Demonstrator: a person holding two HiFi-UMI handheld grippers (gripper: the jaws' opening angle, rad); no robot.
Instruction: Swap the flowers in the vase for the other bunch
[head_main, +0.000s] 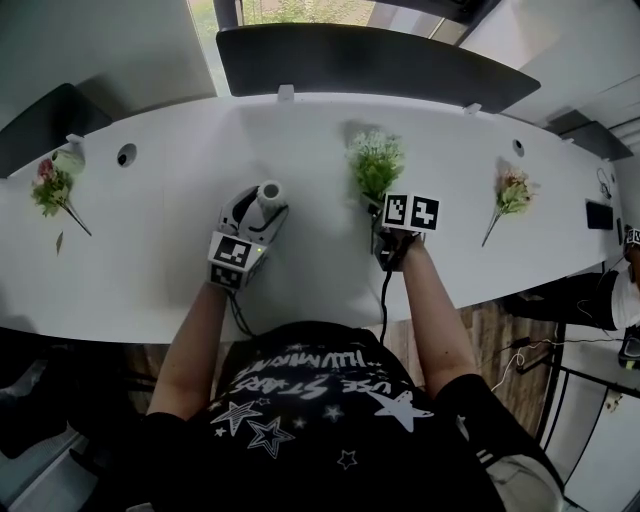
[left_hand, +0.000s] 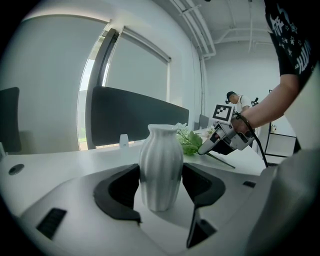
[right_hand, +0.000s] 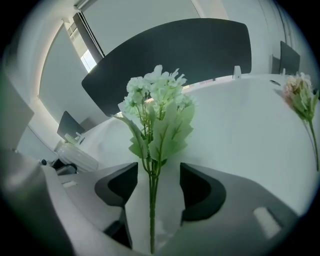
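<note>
My left gripper (head_main: 258, 212) is shut on a white ribbed vase (head_main: 268, 194) left of the table's centre. In the left gripper view the vase (left_hand: 161, 167) stands upright between the dark pads, and no flowers show in its mouth. A green-and-white bunch (head_main: 376, 165) lies on the white table (head_main: 310, 130) at the centre. My right gripper (head_main: 383, 222) sits at its stem end with the jaws open. In the right gripper view the stem (right_hand: 151, 200) runs up the middle of the gap, clear of both pads (right_hand: 200, 192). A pink bunch (head_main: 510, 193) lies to the right.
Another pink bunch (head_main: 52, 190) lies at the table's far left, near a cable hole (head_main: 126, 155). A dark divider panel (head_main: 370, 60) runs along the back edge. A second cable hole (head_main: 517, 146) is at the back right. The front edge is close to the person's body.
</note>
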